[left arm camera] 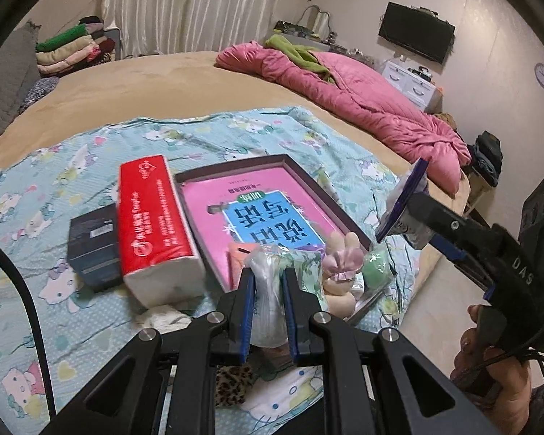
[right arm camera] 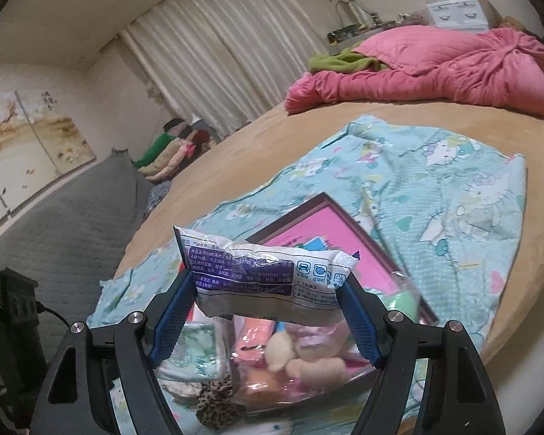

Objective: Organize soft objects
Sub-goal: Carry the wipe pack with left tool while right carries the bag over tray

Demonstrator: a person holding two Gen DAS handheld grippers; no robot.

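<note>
Two grippers are both loaded. My left gripper (left arm camera: 268, 311) is pinched shut on a clear plastic bag (left arm camera: 266, 290); its own camera shows only the crumpled neck between the blue pads, and what the bag holds I cannot make out there. My right gripper (right arm camera: 266, 304) clamps a white and purple wipes packet (right arm camera: 261, 279) by its two ends, held up in the air above the shallow box (right arm camera: 348, 217). From the left camera that same packet (left arm camera: 404, 206) appears edge-on at the right, so its printing is unreadable there, and my right hand (left arm camera: 489, 369) is partly cut off by the frame.

Small soft things crowd the near end of the box (left arm camera: 232, 170): a cream plush toy (right arm camera: 308, 359), a green round object (left arm camera: 375, 266), a mint floral pouch (right arm camera: 196, 348) and something orange-pink (right arm camera: 252, 330). The packet hides much of them in the right view, and the left fingers hide them in the left view. A leopard-print scrunchie (right arm camera: 215, 398) lies on the Hello Kitty sheet (left arm camera: 90, 159) just in front of the box.

Only the left camera shows the red tissue pack (left arm camera: 152, 217) standing beside the box, with a dark small box (left arm camera: 94, 246) at its far side. The pink quilt (right arm camera: 435, 69) lies well apart, across the bed.
</note>
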